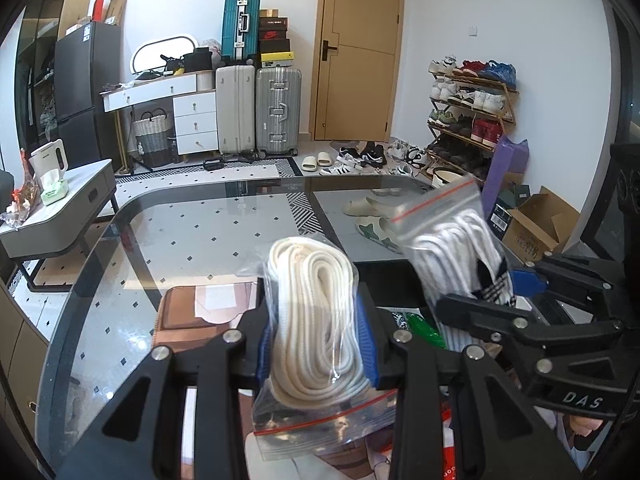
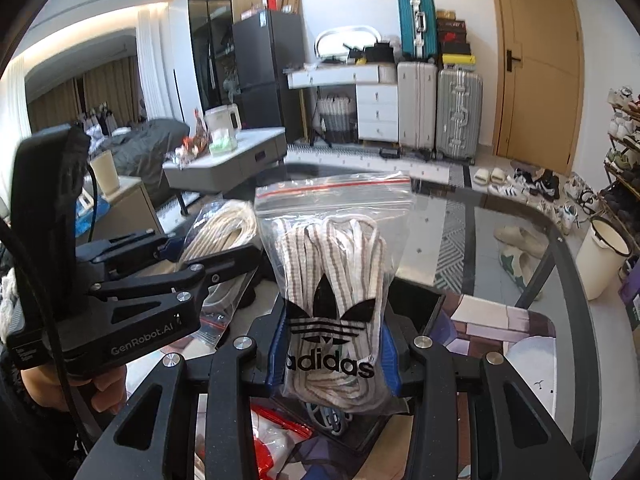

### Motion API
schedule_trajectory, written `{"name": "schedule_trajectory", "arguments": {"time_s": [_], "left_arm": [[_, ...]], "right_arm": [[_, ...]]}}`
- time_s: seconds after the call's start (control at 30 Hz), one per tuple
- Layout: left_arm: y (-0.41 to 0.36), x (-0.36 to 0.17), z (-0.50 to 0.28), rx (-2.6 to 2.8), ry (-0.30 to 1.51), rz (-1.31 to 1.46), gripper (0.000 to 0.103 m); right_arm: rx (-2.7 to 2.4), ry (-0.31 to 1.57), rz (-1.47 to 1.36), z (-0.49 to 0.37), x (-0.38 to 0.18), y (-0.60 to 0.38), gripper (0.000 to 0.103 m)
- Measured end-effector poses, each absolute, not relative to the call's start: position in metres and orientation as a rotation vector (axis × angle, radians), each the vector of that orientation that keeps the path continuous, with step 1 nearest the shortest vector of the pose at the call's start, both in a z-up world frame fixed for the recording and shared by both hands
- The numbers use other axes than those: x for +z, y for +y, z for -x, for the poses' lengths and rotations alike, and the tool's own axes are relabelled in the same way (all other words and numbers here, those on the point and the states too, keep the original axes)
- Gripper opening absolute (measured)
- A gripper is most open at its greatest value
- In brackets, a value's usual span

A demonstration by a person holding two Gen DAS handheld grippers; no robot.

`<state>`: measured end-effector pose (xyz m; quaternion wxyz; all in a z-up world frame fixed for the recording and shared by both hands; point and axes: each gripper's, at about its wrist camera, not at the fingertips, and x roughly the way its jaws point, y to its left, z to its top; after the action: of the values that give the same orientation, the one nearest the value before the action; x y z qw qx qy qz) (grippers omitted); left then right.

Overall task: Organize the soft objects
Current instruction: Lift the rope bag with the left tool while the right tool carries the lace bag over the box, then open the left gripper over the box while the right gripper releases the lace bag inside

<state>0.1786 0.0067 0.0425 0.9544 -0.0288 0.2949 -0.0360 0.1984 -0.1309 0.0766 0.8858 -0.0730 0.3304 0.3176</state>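
My left gripper [image 1: 316, 356] is shut on a clear zip bag of cream-white cord [image 1: 314, 320], held above the glass table with its red zip line hanging toward me. My right gripper [image 2: 334, 356] is shut on a clear zip bag of striped laces with a black adidas logo [image 2: 332, 280], held upright. In the left wrist view the right gripper [image 1: 496, 292] sits to the right with the laces bag [image 1: 452, 240]. In the right wrist view the left gripper [image 2: 188, 256] sits to the left with the cord bag [image 2: 220, 228].
A glass table [image 1: 160, 248] with a dark rim lies below. A brown pouch [image 1: 192, 312] lies on it. More bagged items, red and green [image 1: 424, 328], sit under the grippers. A grey side table [image 1: 60, 208] stands at left, a cardboard box [image 1: 536, 224] at right.
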Motion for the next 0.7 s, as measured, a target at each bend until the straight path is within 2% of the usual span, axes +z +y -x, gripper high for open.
{"name": "schedule_trajectory", "arguments": {"time_s": [0.37,0.7], "left_arm": [[0.004,0.036,-0.192,-0.080,0.613,0.063,0.033],[0.005,0.022,-0.195,-0.098,0.662,0.047,0.034]], "right_arm": [[0.661,0.711,0.139,-0.228,0.072,-0.121,0.038],[0.662,0.830,0.210,-0.233,0.046,-0.105,0.039]]}}
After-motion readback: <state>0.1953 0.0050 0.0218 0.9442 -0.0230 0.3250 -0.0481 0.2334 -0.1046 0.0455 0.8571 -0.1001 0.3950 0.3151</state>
